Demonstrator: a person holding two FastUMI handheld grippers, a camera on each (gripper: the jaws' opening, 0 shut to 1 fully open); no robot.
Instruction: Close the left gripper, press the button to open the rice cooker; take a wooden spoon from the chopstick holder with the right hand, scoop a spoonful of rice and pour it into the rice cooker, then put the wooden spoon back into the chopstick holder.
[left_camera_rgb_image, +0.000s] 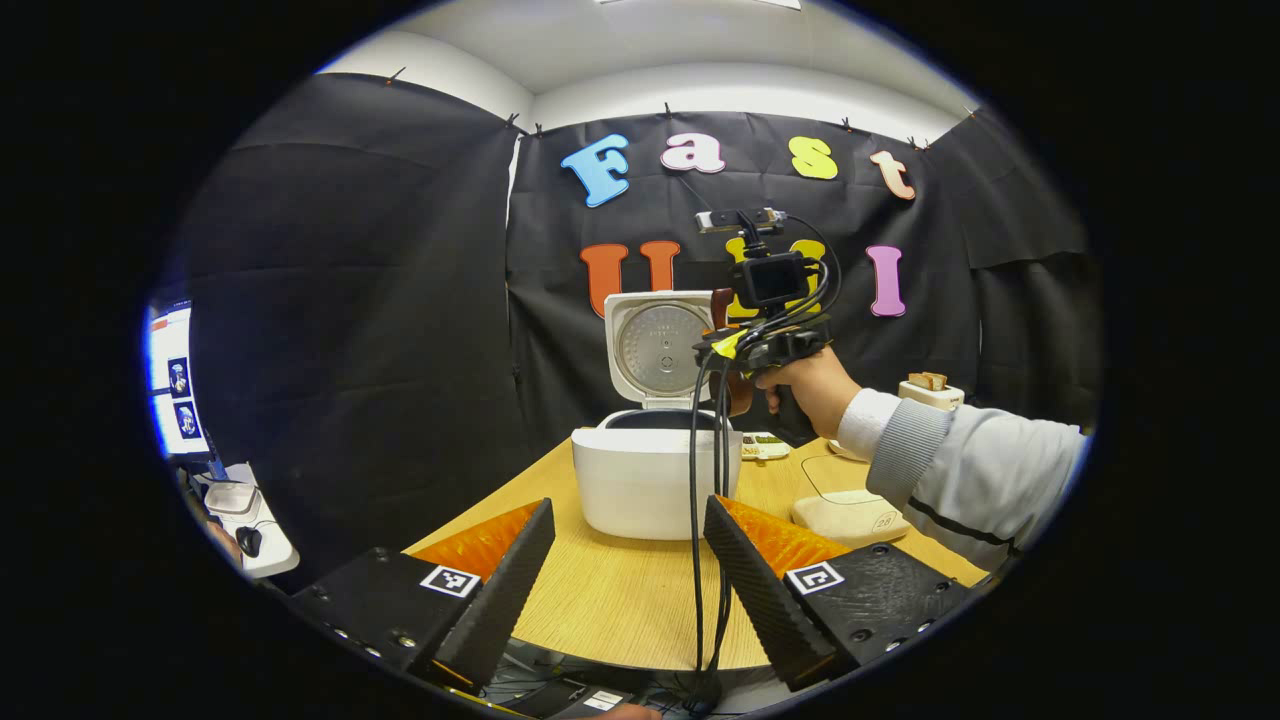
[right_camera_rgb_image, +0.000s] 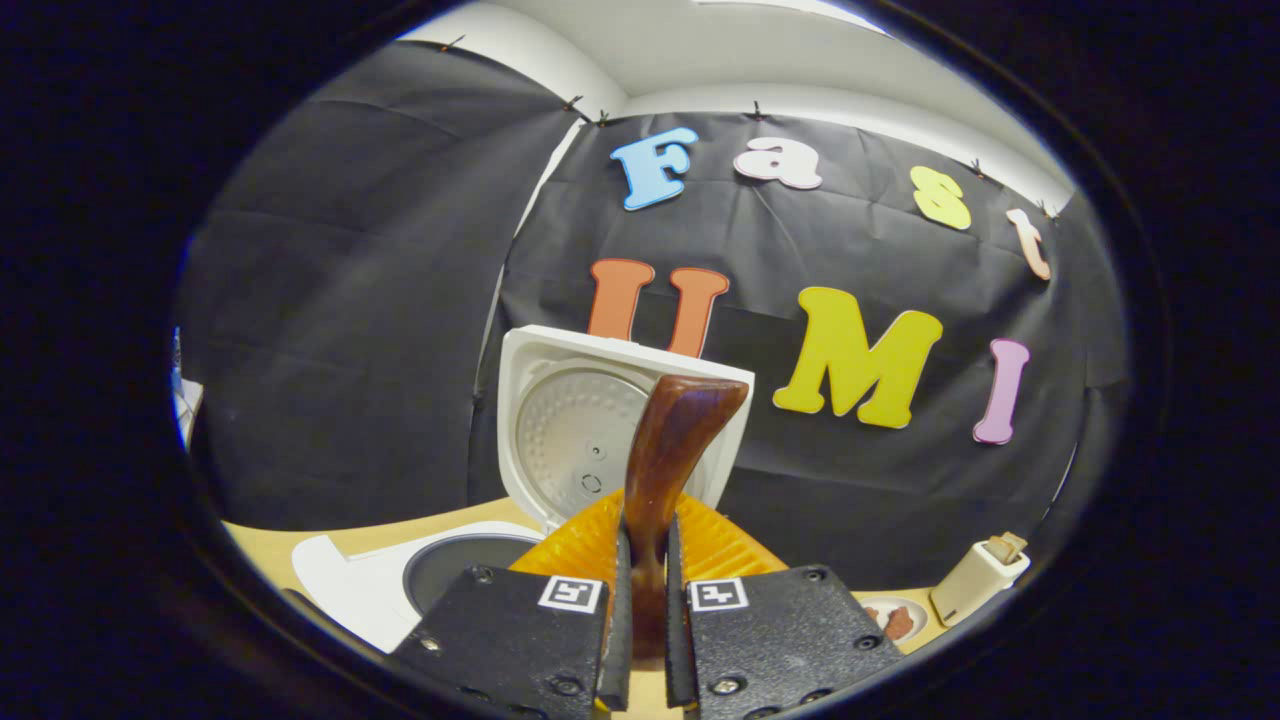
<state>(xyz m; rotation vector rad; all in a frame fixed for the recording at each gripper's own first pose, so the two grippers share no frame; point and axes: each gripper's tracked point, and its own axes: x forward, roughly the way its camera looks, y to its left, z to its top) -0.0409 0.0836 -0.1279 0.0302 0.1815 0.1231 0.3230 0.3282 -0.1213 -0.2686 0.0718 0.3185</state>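
While the left claw (left_camera_rgb_image: 628, 560) gapes, right claw (right_camera_rgb_image: 645, 600) clamps wooden spoon (right_camera_rgb_image: 670, 450) beside open rice cooker (right_camera_rgb_image: 560, 440)

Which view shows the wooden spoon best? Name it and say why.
The right gripper view: the wooden spoon stands close and large, clamped between the right gripper fingers. In the left gripper view only a sliver of it shows behind the gripper's camera.

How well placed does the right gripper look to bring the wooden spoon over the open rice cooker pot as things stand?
Probably well placed. The right gripper is shut on the wooden spoon, the rice cooker has its lid up, and the pot opening lies just below and beside the gripper with nothing visible between them.
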